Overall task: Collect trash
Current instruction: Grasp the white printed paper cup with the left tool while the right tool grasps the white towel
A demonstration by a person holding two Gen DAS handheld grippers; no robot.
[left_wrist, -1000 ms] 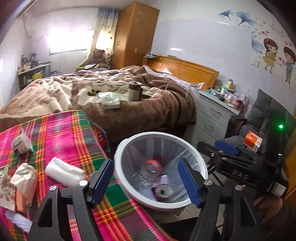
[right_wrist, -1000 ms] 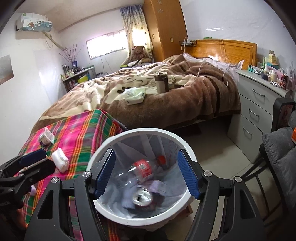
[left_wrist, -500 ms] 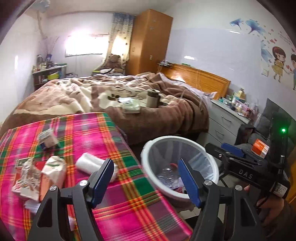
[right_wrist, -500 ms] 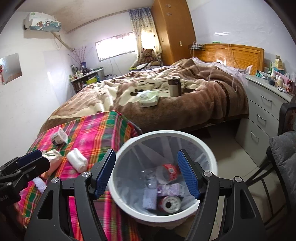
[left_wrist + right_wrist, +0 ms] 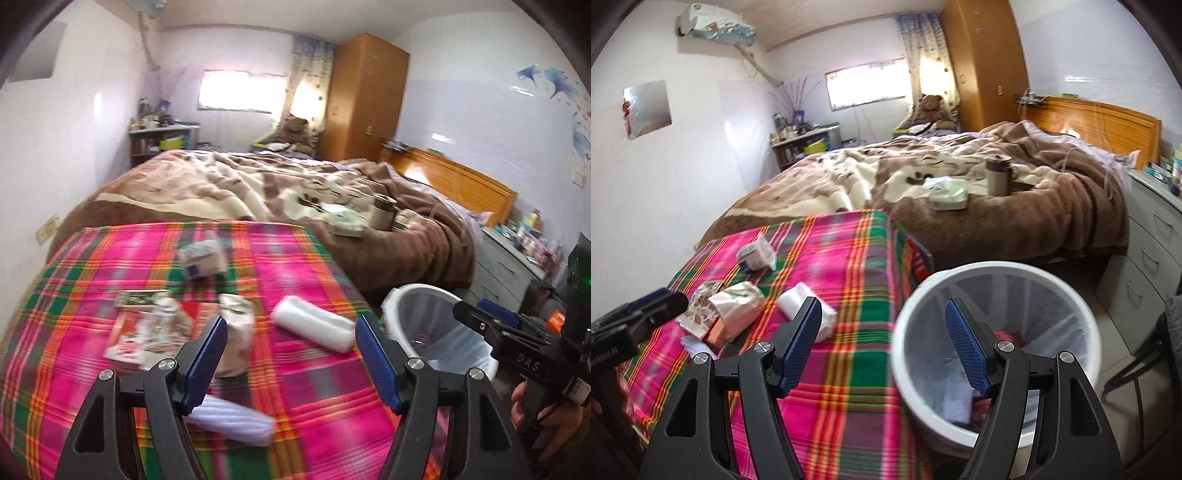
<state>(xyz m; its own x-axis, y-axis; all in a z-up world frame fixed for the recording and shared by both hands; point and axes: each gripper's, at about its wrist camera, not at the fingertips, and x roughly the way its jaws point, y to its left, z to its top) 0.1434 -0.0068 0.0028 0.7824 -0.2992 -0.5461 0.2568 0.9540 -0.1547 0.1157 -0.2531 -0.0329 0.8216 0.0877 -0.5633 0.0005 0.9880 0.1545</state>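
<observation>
The left tool [image 5: 290, 360] hangs spread and empty over the table [image 5: 295, 258] draped in pink, green and orange plaid cloth. Beyond its tips a white rolled wad of tissue [image 5: 312, 328] lies on its side, long axis slanting toward the round white plastic bin with a clear liner [image 5: 993, 280] beside the table's edge. The right tool [image 5: 882, 347], also spread and empty, hovers at the bin's rim. A crumpled beige paper packet [image 5: 236, 332] lies beside the roll.

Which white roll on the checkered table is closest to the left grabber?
The white roll lying partly under the left gripper, at the table's near edge. The other white roll lies farther out, nearer the white trash bin.
</observation>
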